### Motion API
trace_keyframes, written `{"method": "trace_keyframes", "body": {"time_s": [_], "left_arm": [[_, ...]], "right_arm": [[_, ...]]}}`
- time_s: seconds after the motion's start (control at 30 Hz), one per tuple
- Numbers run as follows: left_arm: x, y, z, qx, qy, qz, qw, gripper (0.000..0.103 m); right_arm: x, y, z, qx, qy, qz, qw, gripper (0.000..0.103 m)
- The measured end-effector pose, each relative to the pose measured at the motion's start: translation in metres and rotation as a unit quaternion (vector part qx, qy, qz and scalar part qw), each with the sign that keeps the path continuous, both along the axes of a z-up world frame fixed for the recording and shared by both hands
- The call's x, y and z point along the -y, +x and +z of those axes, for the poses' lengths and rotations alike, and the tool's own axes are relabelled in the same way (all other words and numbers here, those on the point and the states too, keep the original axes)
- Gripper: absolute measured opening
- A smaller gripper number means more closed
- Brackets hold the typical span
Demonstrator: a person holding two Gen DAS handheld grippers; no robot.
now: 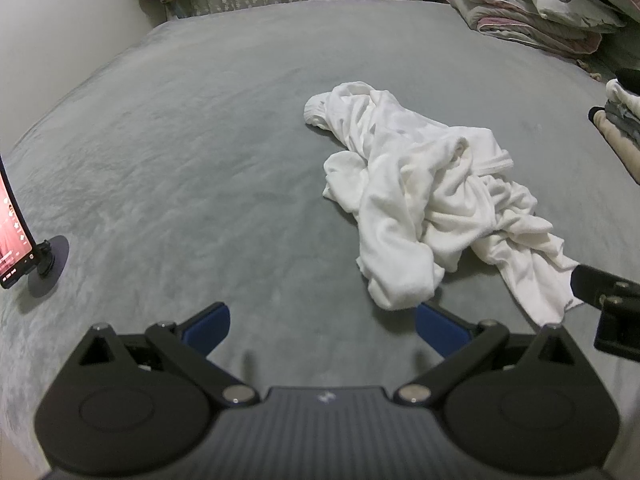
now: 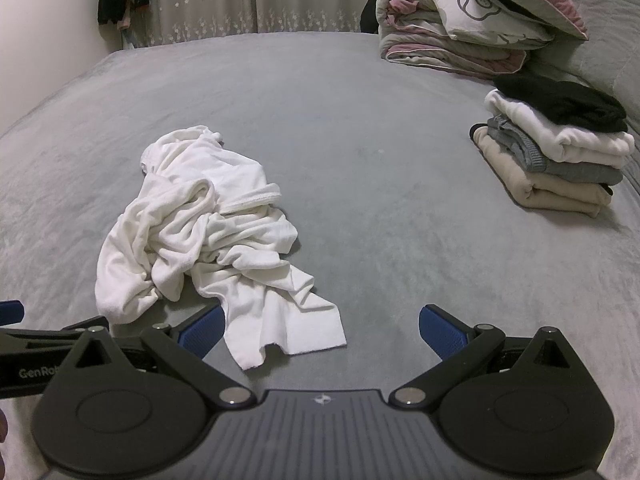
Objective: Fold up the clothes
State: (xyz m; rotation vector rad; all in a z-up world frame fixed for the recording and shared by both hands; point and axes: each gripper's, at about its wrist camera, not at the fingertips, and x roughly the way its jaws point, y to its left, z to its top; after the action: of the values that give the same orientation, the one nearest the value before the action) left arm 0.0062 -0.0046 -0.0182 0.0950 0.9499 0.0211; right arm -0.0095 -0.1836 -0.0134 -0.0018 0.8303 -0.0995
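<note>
1 crumpled garment (image 2: 200, 224), 4 folded clothes (image 2: 556, 152), 2 tools (image 2: 320, 328)

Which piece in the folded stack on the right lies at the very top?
The black garment lies on top of the folded stack. Below it come a white piece, a grey knit and a beige one at the bottom.

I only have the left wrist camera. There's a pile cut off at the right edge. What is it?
Observer: A stack of folded clothes: beige at the bottom, then grey, then white, with black on top.
Operator: Is the right claw holding the white garment?
Observer: No. The right claw is open and empty. The white garment lies crumpled on the bed, with one loose corner nearest that claw.
</note>
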Motion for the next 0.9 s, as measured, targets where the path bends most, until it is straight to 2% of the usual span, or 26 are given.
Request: {"method": "trace_keyframes", "body": {"time_s": [0.6,0.9], "left_arm": [[0.000,0.000,-0.001,-0.008,0.000,-0.003,1.0000,0.103],[-0.009,0.014,-0.003,-0.030,-0.015,0.007,0.9994,0.103]], "right_arm": [[0.001,0.000,-0.001,-0.003,0.000,0.002,1.000,0.103],[0.006,0.006,-0.003,-0.012,0.015,0.005,1.000,0.103]]}}
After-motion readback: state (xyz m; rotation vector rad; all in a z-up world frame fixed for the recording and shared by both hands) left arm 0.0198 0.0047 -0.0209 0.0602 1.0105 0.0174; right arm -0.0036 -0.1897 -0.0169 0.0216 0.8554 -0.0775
